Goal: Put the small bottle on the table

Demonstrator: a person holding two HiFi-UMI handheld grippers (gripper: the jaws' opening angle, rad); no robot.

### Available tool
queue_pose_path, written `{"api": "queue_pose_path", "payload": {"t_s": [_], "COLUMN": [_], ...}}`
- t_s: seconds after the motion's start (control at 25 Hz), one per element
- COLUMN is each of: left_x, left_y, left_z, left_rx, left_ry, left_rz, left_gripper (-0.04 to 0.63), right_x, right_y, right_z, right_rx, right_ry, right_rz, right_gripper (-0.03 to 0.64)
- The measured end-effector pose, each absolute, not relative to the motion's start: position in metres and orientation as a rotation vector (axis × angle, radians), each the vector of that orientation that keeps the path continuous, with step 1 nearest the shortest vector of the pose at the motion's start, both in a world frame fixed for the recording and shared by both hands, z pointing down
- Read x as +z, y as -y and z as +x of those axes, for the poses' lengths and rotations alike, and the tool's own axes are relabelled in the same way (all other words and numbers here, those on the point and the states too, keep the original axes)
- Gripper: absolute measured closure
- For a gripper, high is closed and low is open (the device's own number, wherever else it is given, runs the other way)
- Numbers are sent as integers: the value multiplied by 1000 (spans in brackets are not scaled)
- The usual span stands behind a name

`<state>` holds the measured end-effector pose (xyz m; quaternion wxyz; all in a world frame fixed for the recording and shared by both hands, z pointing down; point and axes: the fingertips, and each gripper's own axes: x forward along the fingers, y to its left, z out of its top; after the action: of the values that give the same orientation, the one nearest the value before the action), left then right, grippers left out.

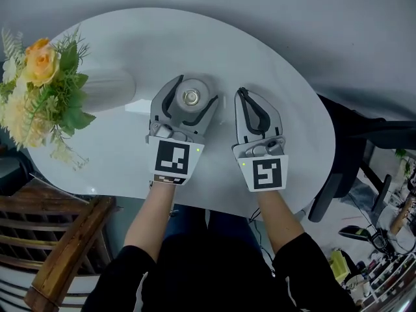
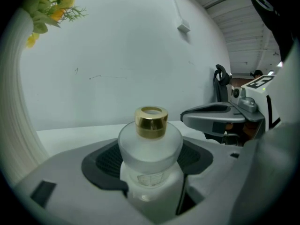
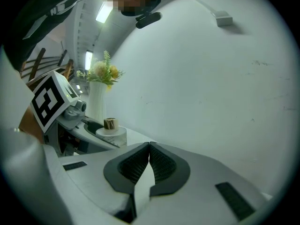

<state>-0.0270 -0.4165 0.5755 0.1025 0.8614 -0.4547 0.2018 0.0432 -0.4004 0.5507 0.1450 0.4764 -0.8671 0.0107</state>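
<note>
The small bottle (image 1: 190,97) is frosted white glass with a gold cap, and it stands upright between the jaws of my left gripper (image 1: 195,88) over the white oval table (image 1: 130,38). In the left gripper view the dark pads press both sides of the small bottle (image 2: 150,144). I cannot tell whether its base touches the tabletop. My right gripper (image 1: 242,92) hovers just right of it, shut, with the pads meeting (image 3: 149,145) and nothing between them. The right gripper view shows the small bottle (image 3: 110,128) at its left.
A white vase (image 1: 107,90) with yellow flowers (image 1: 39,64) stands on the table's left part, close to my left gripper. A wooden chair (image 1: 65,239) is at the lower left. A black office chair (image 1: 351,148) is off the table's right edge.
</note>
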Motion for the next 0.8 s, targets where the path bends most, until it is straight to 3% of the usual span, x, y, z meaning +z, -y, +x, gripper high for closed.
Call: {"api": "queue_pose_path", "payload": {"t_s": [0.8], "left_x": [592], "left_y": [418], "left_z": [-21], "left_rx": [621], "left_ry": [1307], "left_rz": [2550], "left_gripper": [259], "right_x": [561], "right_y": [400], "right_z": [34], "right_rx": [66], "right_ry": [2491], "right_rz": [1374], "right_gripper": [595]}}
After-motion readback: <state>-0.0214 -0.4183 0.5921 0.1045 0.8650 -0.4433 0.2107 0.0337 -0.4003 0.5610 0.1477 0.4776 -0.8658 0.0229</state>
